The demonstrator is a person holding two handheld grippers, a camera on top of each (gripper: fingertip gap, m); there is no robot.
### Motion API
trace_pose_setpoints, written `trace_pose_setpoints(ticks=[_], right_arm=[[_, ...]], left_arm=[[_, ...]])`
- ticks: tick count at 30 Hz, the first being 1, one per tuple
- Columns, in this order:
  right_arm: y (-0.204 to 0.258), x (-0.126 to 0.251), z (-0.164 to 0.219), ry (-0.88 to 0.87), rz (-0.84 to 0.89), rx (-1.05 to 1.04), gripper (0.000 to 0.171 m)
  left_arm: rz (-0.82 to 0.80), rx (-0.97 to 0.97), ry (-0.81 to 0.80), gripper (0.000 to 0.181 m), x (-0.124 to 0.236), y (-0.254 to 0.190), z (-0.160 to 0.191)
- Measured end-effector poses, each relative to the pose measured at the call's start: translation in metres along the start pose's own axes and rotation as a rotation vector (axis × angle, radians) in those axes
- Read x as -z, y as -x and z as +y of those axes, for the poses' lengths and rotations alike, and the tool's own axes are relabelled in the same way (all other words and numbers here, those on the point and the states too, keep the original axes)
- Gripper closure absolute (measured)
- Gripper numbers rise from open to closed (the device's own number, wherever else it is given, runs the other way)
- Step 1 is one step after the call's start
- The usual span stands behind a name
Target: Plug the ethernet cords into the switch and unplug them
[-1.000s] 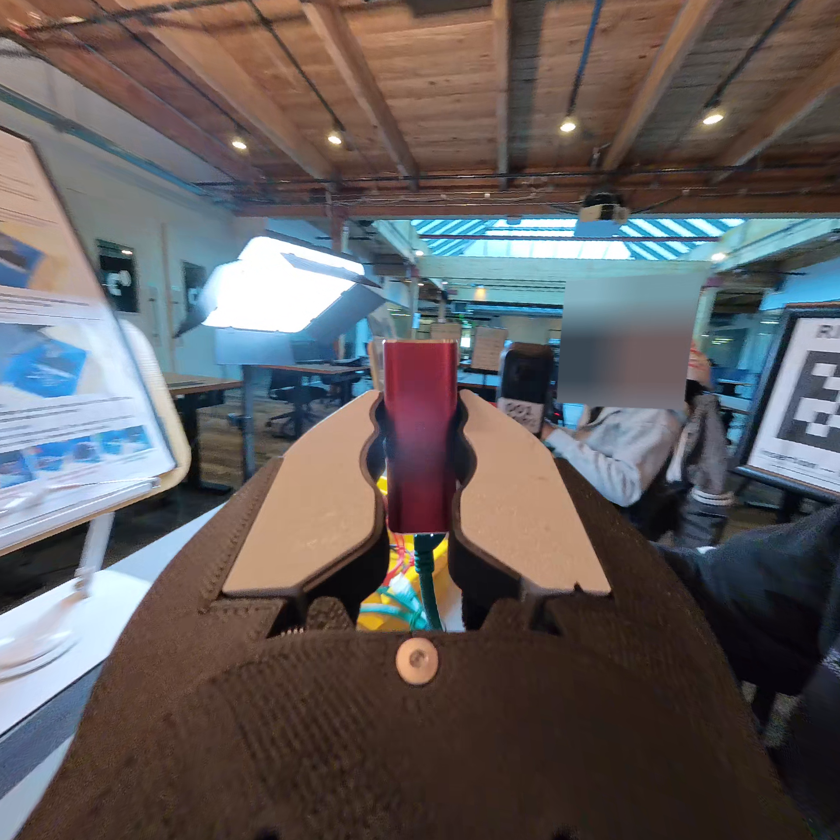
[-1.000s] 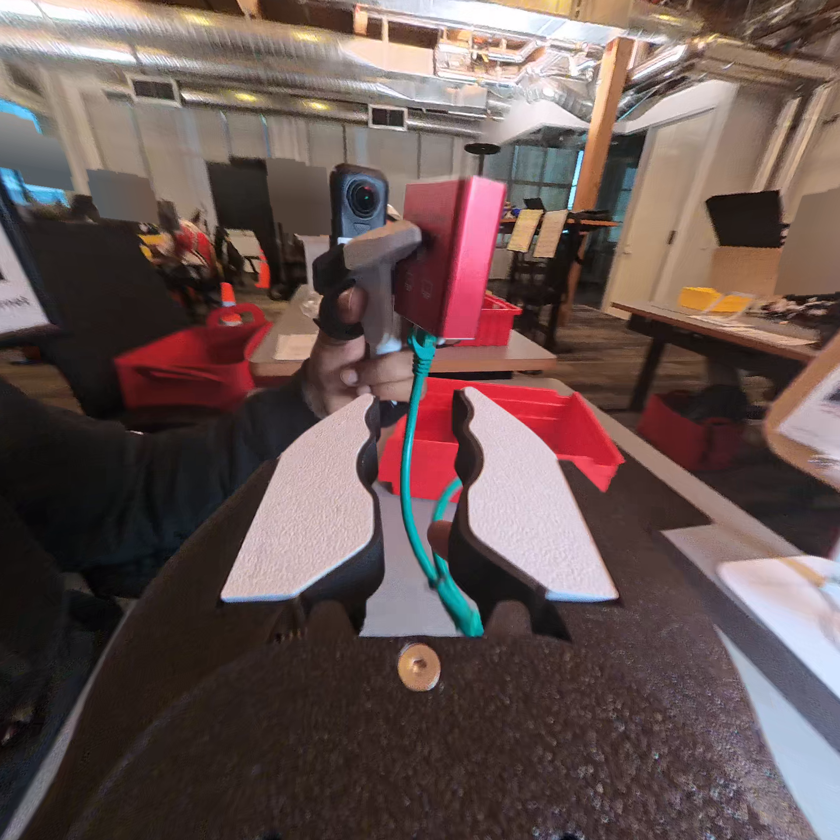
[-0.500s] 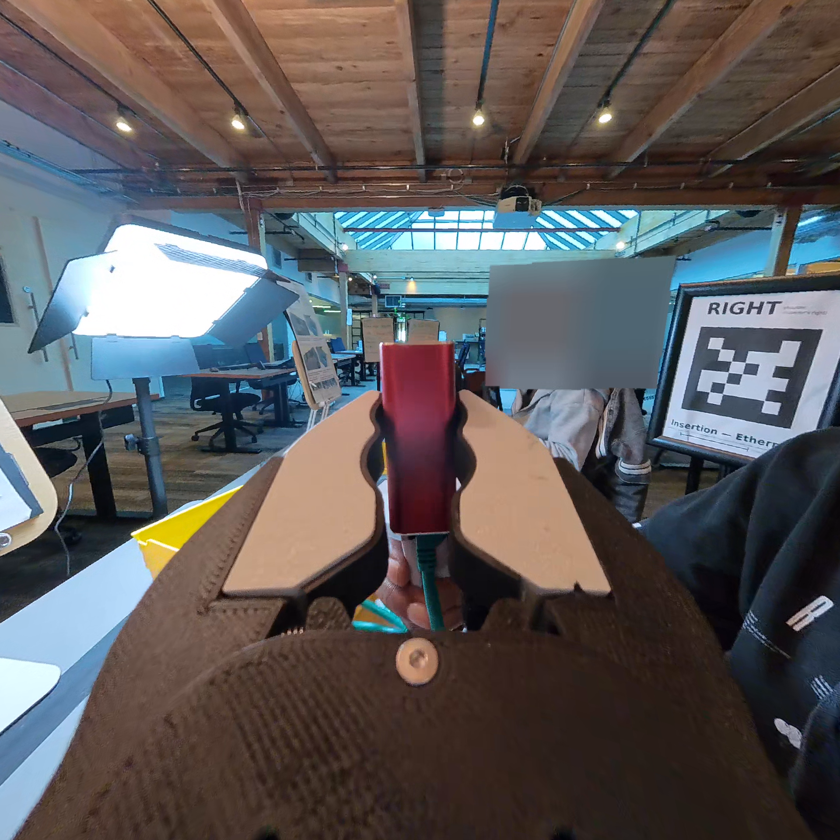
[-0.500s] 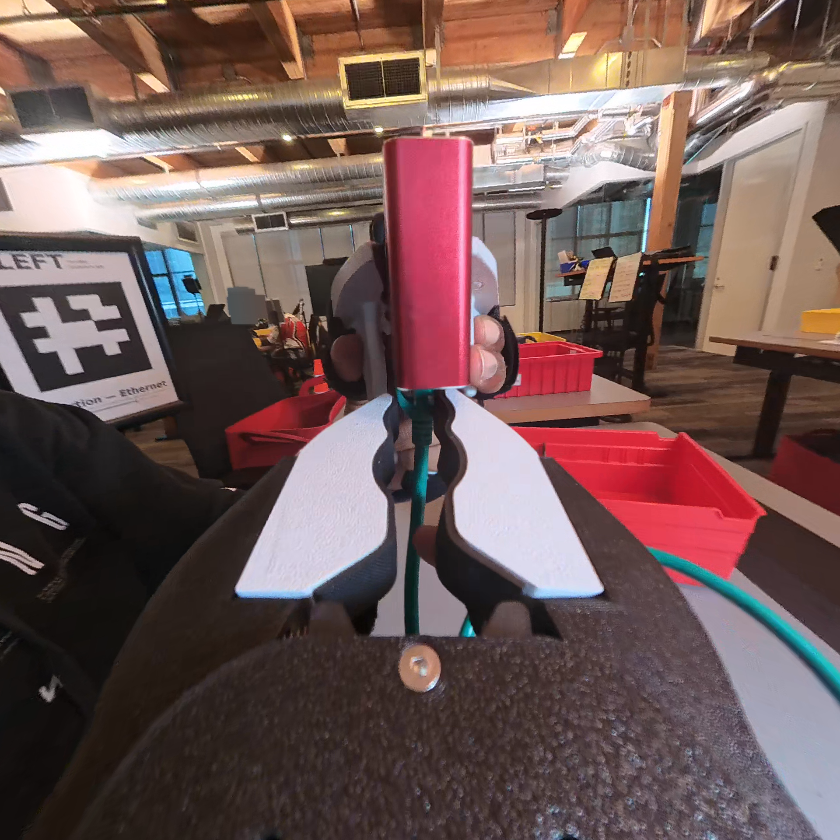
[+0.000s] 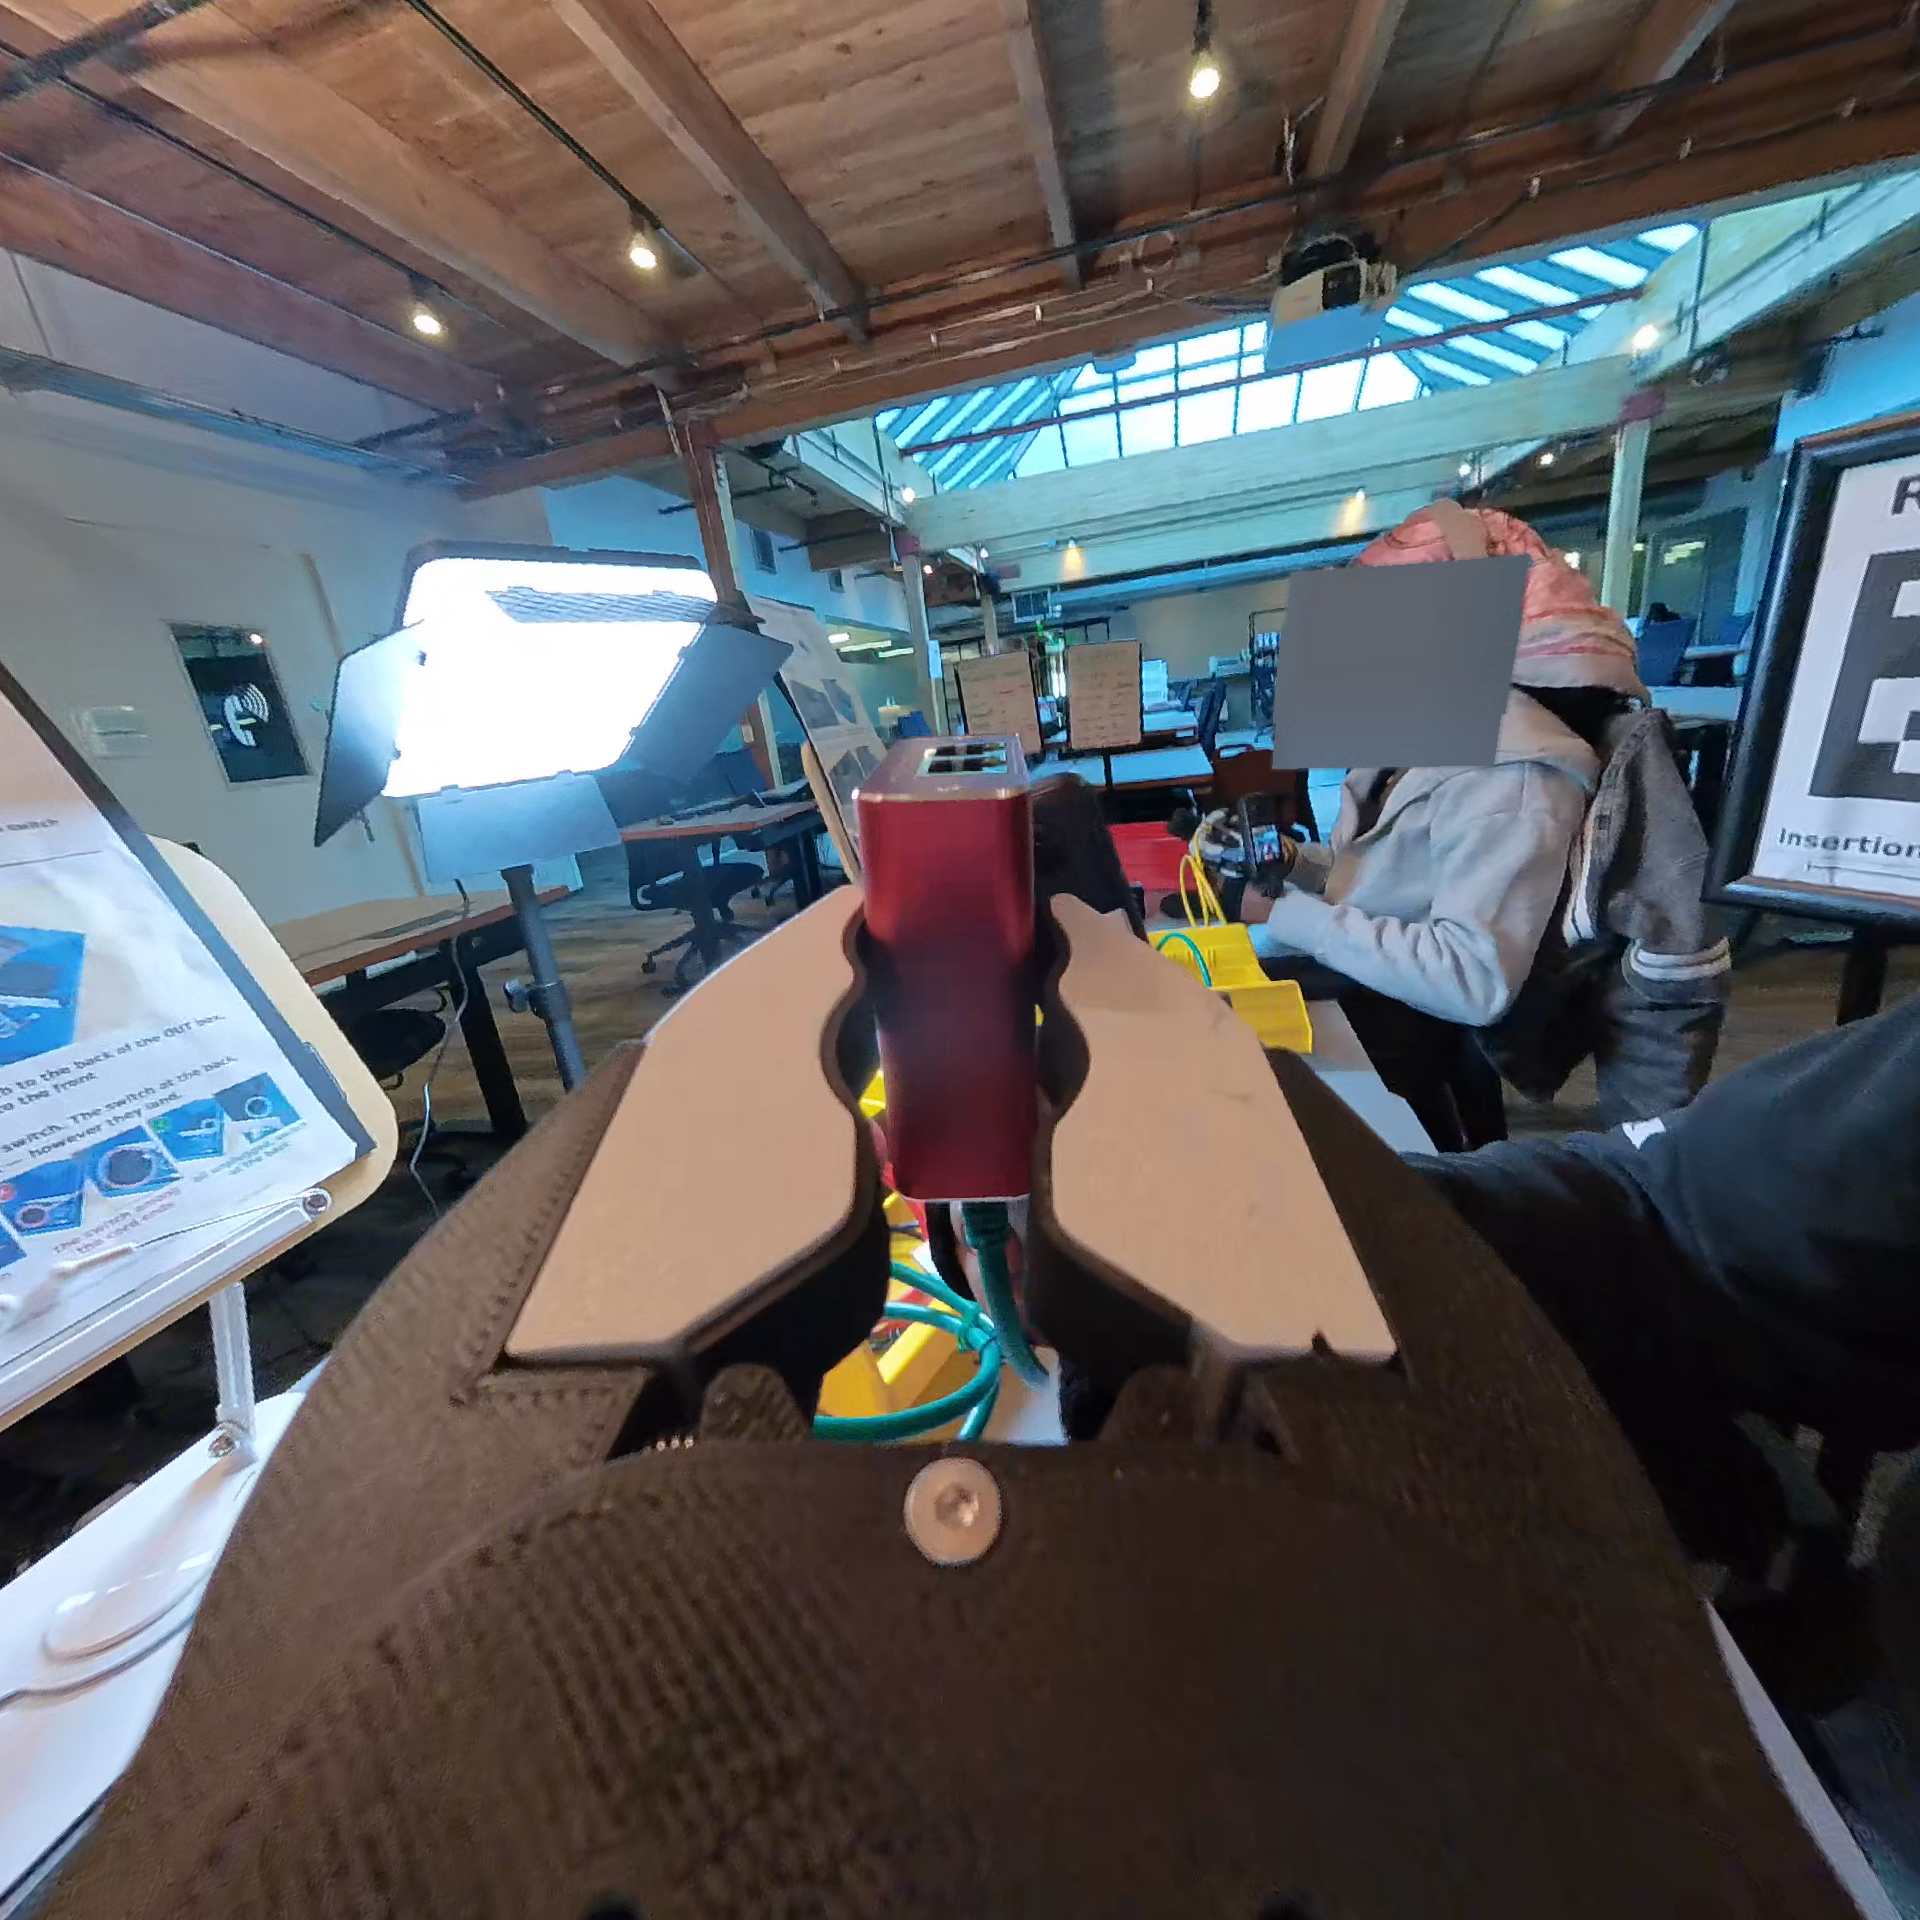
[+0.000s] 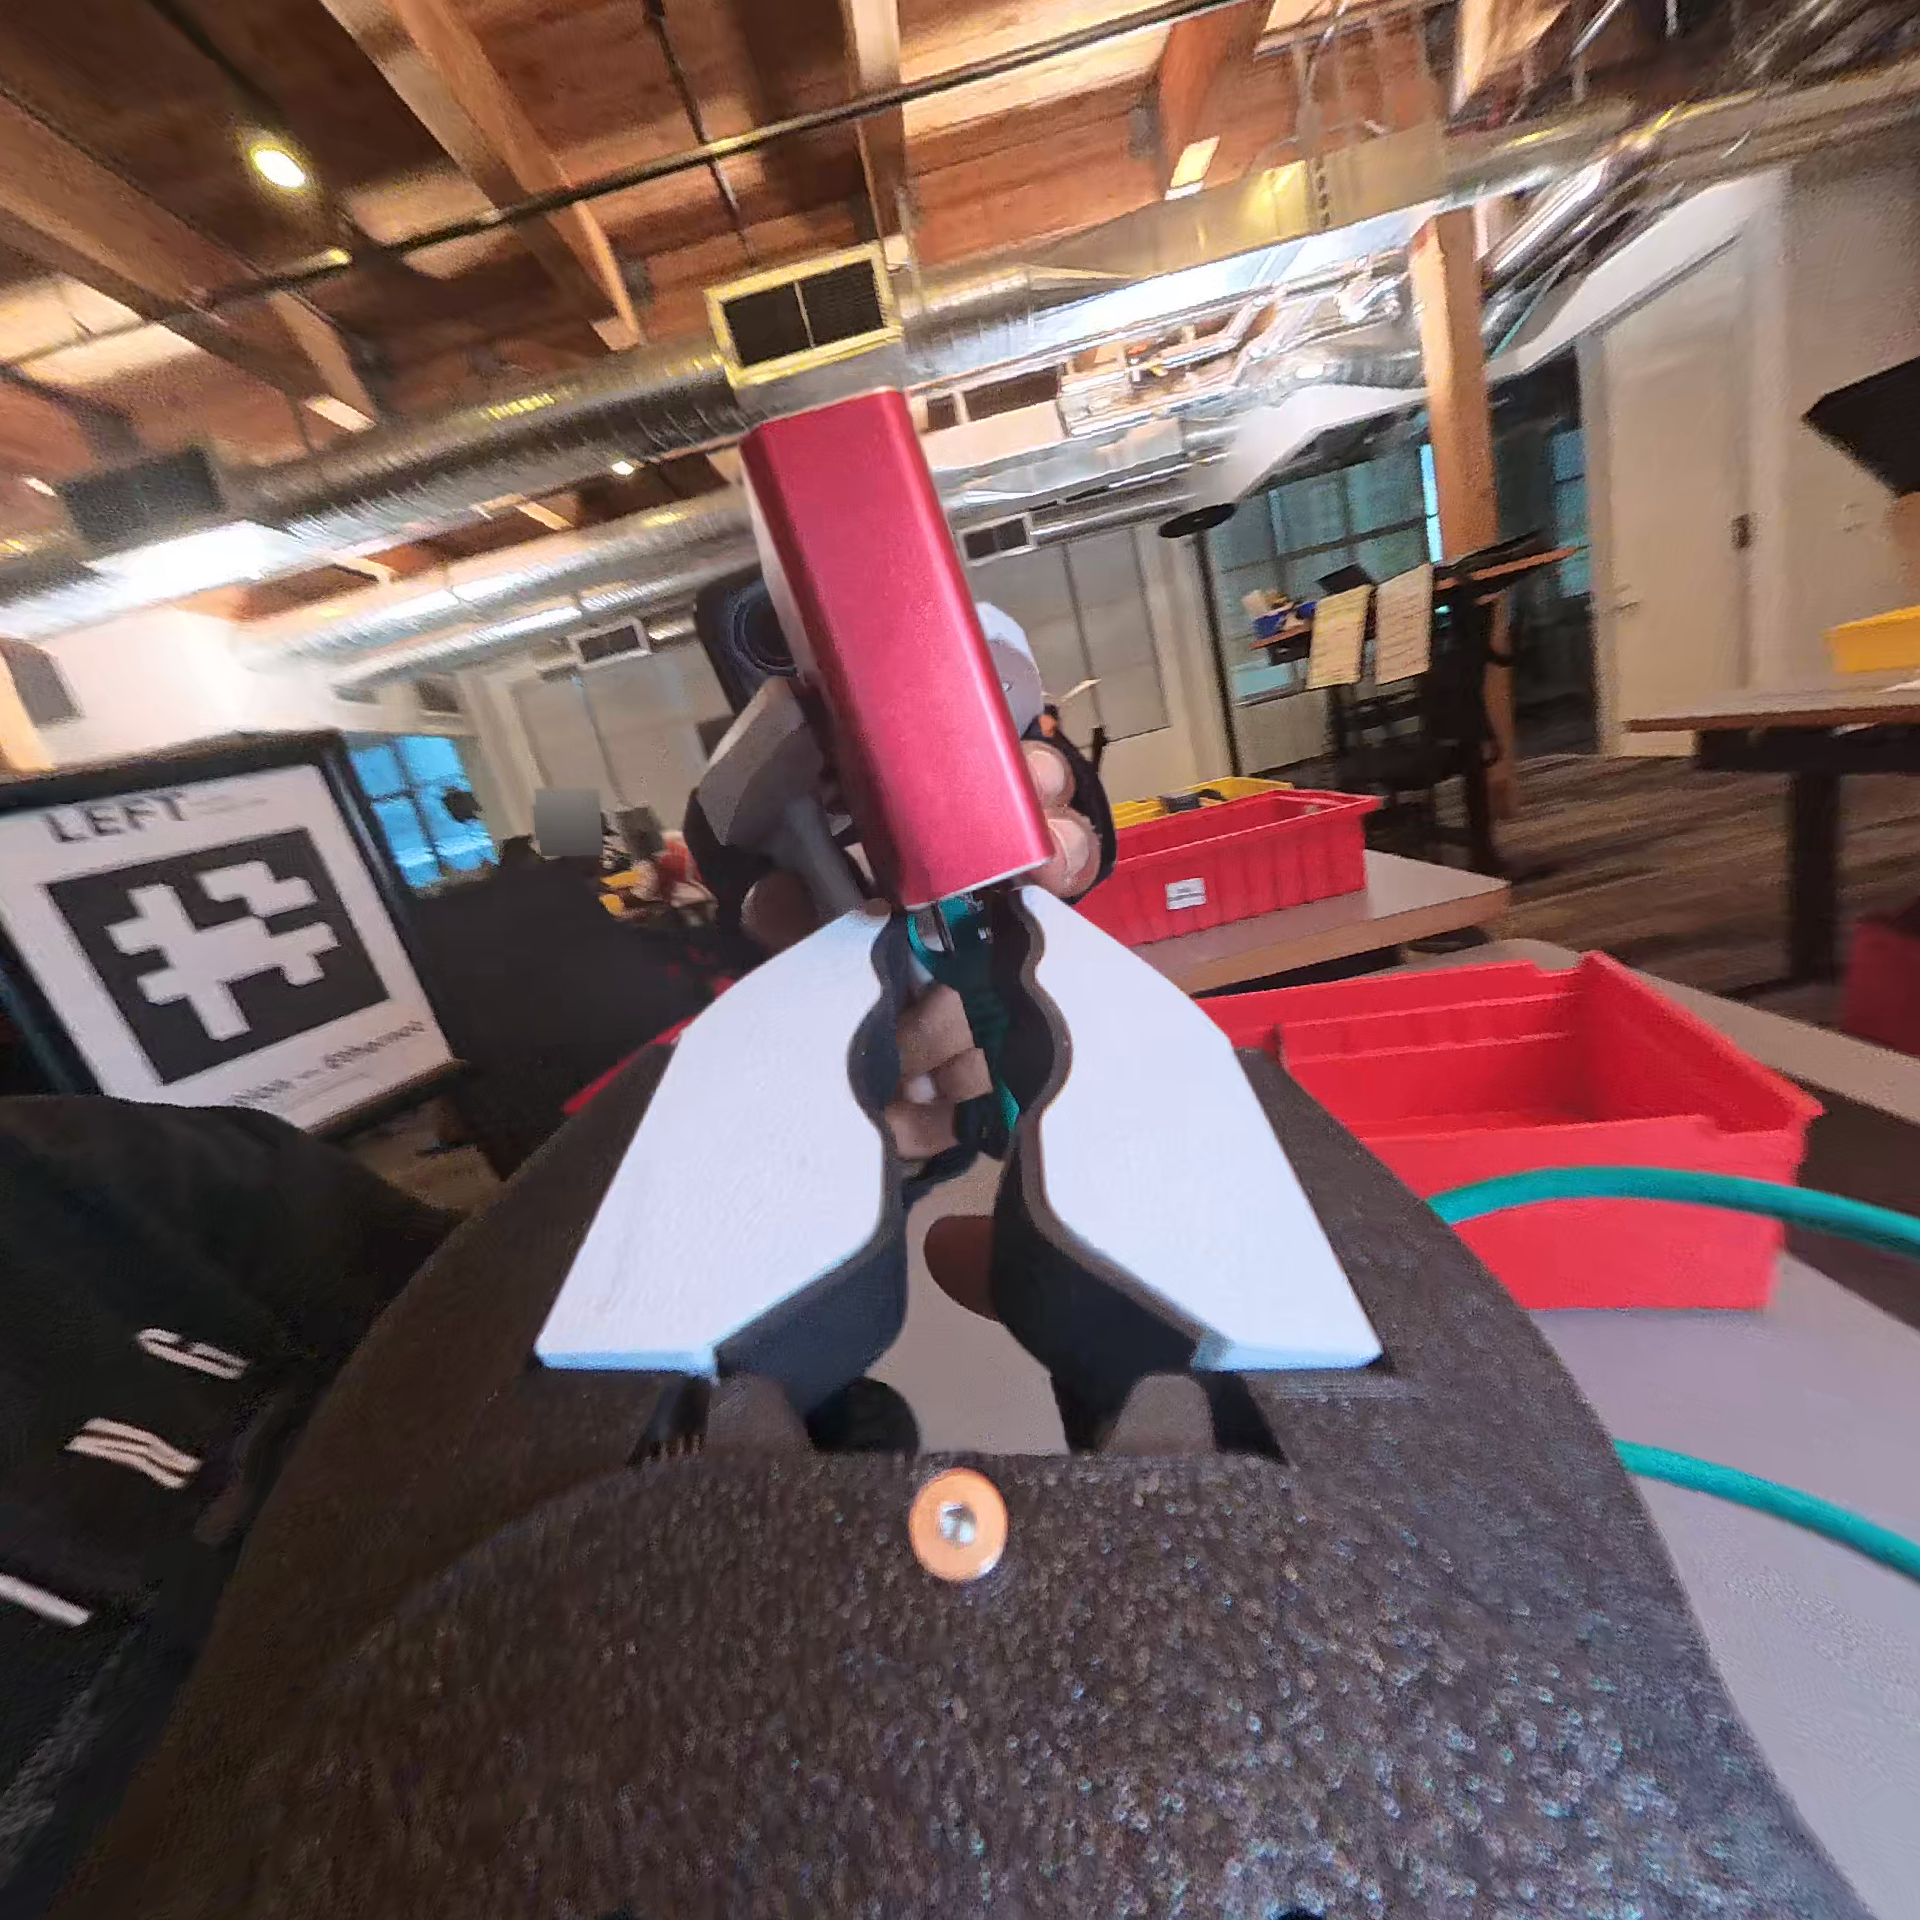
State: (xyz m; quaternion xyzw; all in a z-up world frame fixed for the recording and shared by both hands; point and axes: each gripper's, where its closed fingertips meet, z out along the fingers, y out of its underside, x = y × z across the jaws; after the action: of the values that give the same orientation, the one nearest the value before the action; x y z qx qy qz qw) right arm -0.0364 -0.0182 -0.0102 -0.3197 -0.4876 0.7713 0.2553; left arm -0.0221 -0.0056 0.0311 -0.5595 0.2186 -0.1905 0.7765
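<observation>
Red switch (image 5: 951, 997) is up in the air, upright, clamped between my left jaws (image 5: 951, 1023), which are closed on its lower half. Open ports show on its top end. Green ethernet cord (image 5: 992, 1273) is plugged into the bottom face, hanging toward 6 o'clock and looping over a yellow bin (image 5: 1242, 977) below.

In the right wrist view the switch (image 6: 899, 665) tilts top toward 11 o'clock. My right jaws (image 6: 961, 982) are closed in around the cord's plug (image 6: 951, 951) just under the switch; the tips look nearly shut on it, but motion blur means I can't tell if the grip is firm. The cord (image 6: 1704, 1190) trails off toward 3 o'clock across the grey tabletop (image 6: 1756, 1621).

Likely step: unplugging. To do it well: squeeze at the plug body, not the cable, get the latch tab pressed, then pull straight along the port axis, toward 5 o'clock in the right view. Left jaws must hold hard so the switch doesn't slide or rotate. Risk: yanking at an angle or tugging the cable jacket.

Red bin (image 6: 1538, 1101) sits at 3 o'clock, a framed marker sign (image 6: 208, 935) at 9 o'clock.
</observation>
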Motion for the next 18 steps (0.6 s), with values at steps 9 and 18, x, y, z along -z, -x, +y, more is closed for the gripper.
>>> trace_pose_setpoints(ticks=[9,18], right_arm=[[0.001,0.001,0.001,0.069,0.121,0.337,0.157],[-0.046,0.011,0.014,0.167,0.219,0.150,0.158]], left_arm=[[0.020,0.014,-0.063,0.154,-0.003,-0.009,-0.006],[-0.016,-0.022,-0.121,0.154,0.027,-0.010,-0.053]])
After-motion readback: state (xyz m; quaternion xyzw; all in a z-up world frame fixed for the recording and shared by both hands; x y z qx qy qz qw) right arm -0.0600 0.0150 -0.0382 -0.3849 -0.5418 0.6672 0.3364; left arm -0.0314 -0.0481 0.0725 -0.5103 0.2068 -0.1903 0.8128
